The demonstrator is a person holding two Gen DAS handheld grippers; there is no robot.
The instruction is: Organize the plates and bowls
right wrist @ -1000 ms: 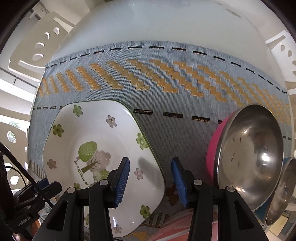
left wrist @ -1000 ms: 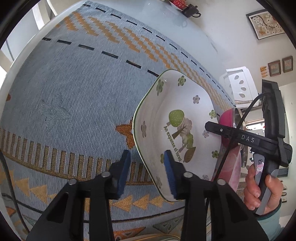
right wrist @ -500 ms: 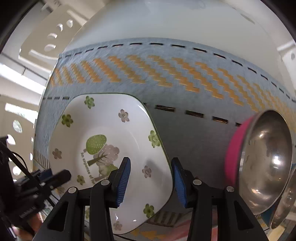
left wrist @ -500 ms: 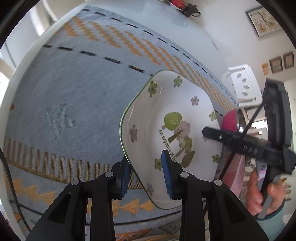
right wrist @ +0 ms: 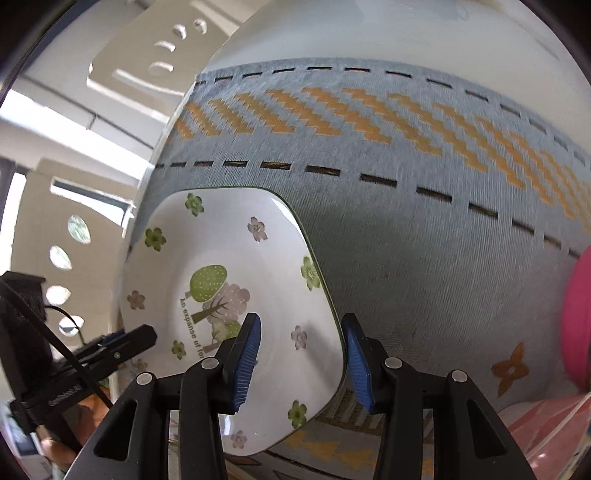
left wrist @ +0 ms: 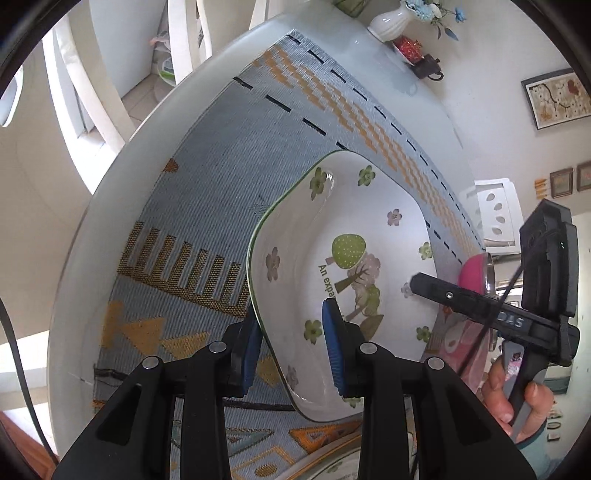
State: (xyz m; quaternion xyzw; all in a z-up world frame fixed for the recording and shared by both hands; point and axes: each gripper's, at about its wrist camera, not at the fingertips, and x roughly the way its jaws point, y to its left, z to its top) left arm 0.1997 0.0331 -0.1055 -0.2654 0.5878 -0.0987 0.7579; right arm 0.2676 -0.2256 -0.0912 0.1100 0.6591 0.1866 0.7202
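Note:
A white square plate (left wrist: 354,236) with green flowers and a tree print hangs tilted over the blue woven cloth (left wrist: 207,192). My left gripper (left wrist: 291,332) is shut on its left rim, one pad under the rim and one inside the plate. My right gripper (right wrist: 301,343) straddles the opposite rim of the plate (right wrist: 221,266). Its jaws are closing, with a small gap still showing beside the outer pad. A pink bowl (right wrist: 578,325) with a steel inside stands at the right edge. The left wrist view shows the right gripper's finger (left wrist: 476,299) and the hand holding it.
The cloth covers a round white table (left wrist: 81,280). A vase (left wrist: 391,22) and a small dark teapot (left wrist: 428,68) stand at its far side. White chairs (right wrist: 147,55) ring the table. A pink plate (right wrist: 554,435) lies at the near right.
Both grippers and the plate between them have shifted left across the cloth. The left jaws narrowed onto the rim. The steel bowls slid almost out of the right wrist view.

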